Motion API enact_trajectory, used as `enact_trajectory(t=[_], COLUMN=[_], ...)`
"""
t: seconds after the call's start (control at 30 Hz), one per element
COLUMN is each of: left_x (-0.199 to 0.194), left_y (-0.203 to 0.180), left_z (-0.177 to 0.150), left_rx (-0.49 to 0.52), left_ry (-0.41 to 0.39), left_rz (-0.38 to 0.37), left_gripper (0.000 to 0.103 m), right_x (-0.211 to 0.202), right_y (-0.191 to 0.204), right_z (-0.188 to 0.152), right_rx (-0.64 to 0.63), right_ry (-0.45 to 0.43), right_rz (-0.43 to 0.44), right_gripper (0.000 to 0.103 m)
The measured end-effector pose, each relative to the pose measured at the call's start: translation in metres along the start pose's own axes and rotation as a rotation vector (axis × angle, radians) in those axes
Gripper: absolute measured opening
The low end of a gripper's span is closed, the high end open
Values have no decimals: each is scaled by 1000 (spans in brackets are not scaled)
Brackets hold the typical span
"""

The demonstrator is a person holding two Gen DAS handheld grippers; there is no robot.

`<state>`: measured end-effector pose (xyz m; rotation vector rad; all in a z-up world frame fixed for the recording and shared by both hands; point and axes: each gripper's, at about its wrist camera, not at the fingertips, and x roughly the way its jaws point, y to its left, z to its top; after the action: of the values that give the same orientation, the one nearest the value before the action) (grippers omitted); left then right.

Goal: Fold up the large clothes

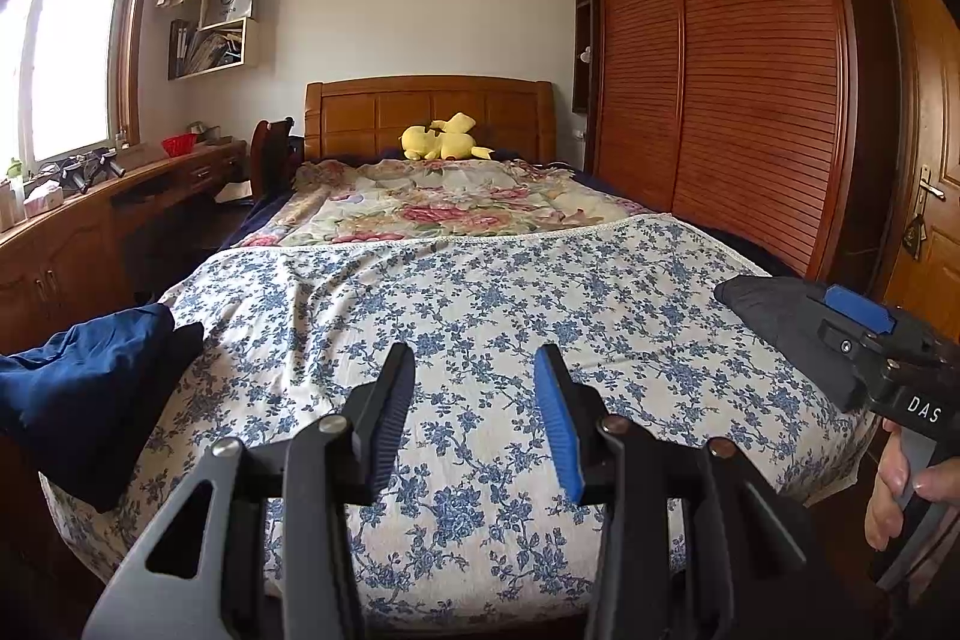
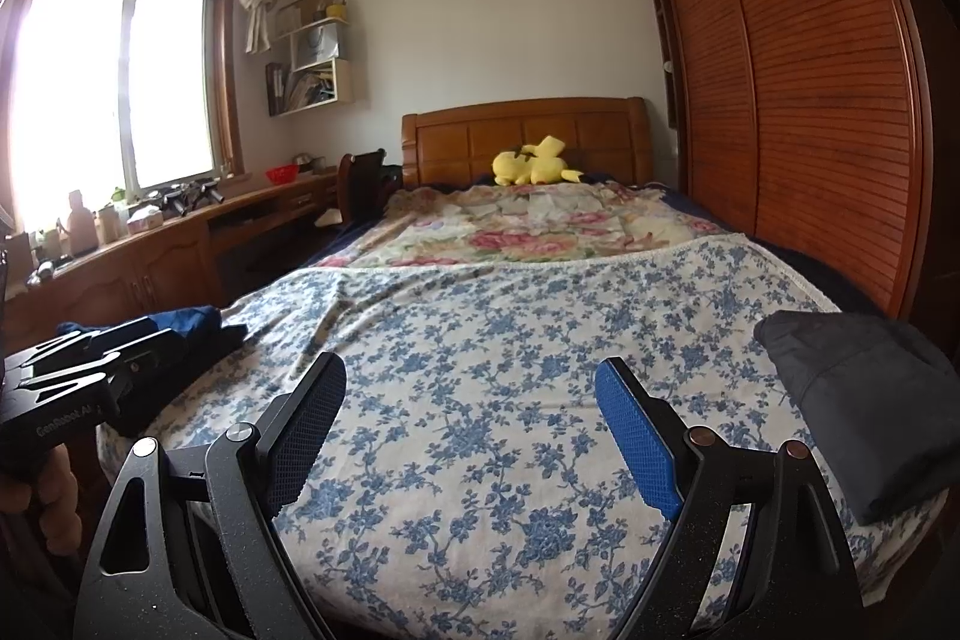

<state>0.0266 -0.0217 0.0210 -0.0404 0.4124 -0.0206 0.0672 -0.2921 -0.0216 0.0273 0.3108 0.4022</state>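
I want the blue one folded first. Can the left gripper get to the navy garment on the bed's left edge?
Probably yes. The left gripper is open and empty, and the navy garment lies uncovered just to its left, with only bare bedspread between.

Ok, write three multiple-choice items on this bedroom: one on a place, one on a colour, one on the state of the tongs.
1. Where does the yellow plush toy lie?
A. by the wooden headboard
B. on the desk
C. on the floor

2. What colour is the folded garment at the bed's left edge?
A. red
B. navy blue
C. white

3. How do the left tongs and right tongs stand?
A. both shut on cloth
B. one open, one shut
C. both open, holding nothing

Answers: A, the toy rests at the bed's head; B, the cloth is dark blue; C, floral bedspread shows between each pair of fingers.
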Motion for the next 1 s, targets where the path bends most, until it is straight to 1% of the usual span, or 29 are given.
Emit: enact_trajectory(t=[1.0], left_x=[-7], left_y=[-3], left_z=[2], left_rx=[3], left_ry=[-15], left_rz=[9], left_gripper=[41], right_x=[-2], right_y=[2], right_z=[-4], right_rx=[-1], right_ry=[-3], right_rz=[4], right_gripper=[87])
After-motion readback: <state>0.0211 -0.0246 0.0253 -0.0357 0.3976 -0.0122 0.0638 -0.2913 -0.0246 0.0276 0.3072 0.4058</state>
